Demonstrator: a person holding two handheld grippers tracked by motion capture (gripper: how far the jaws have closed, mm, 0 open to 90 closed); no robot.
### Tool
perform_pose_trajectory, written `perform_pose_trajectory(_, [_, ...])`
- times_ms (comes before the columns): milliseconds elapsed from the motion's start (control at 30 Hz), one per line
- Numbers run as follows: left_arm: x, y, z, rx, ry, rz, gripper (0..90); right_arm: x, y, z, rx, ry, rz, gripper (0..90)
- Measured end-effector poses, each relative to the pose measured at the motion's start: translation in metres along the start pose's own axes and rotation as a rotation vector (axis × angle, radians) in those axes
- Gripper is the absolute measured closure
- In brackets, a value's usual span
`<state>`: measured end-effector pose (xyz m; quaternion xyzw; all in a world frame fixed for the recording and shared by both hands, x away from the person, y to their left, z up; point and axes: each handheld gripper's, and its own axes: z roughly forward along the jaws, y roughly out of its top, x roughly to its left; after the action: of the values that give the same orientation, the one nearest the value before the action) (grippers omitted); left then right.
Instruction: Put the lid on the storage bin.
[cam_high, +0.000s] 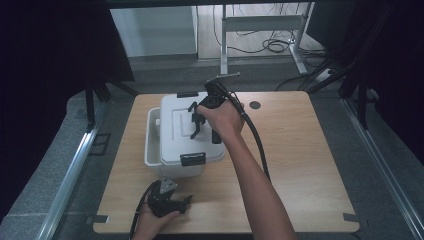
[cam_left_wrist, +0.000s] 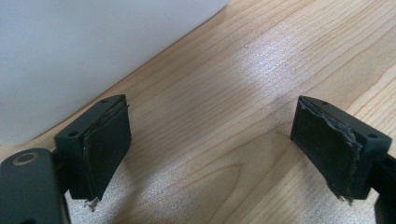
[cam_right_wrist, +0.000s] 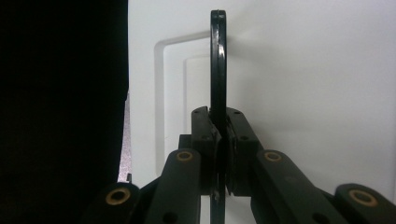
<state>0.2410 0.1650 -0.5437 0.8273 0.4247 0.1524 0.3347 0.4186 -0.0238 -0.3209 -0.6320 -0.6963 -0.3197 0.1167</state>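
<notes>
Right tongs (cam_right_wrist: 223, 140) are clamped on the black lid handle (cam_right_wrist: 217, 60) of the white box (cam_high: 175, 132); left tongs (cam_left_wrist: 210, 149), jaws apart, rest low on the worktop (cam_left_wrist: 224, 84)

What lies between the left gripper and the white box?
Only bare wooden table: the left gripper, jaws open, faces the white box, as its own view shows.

From the high view we look forward and down over the whole table (cam_high: 300, 165), floor beyond. The left gripper view sits low and very near the wood, facing along it past a white box (cam_left_wrist: 84, 51) wall. The right gripper view looks close onto what seems the same box's lid (cam_right_wrist: 303, 70), which the high view shares.
</notes>
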Motion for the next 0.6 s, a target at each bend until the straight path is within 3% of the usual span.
perform_pose_trajectory(600, [0.0,0.001,0.001,0.003,-0.002,0.009,12.1,0.025,0.008,0.024,0.017,0.002,0.005,84.0])
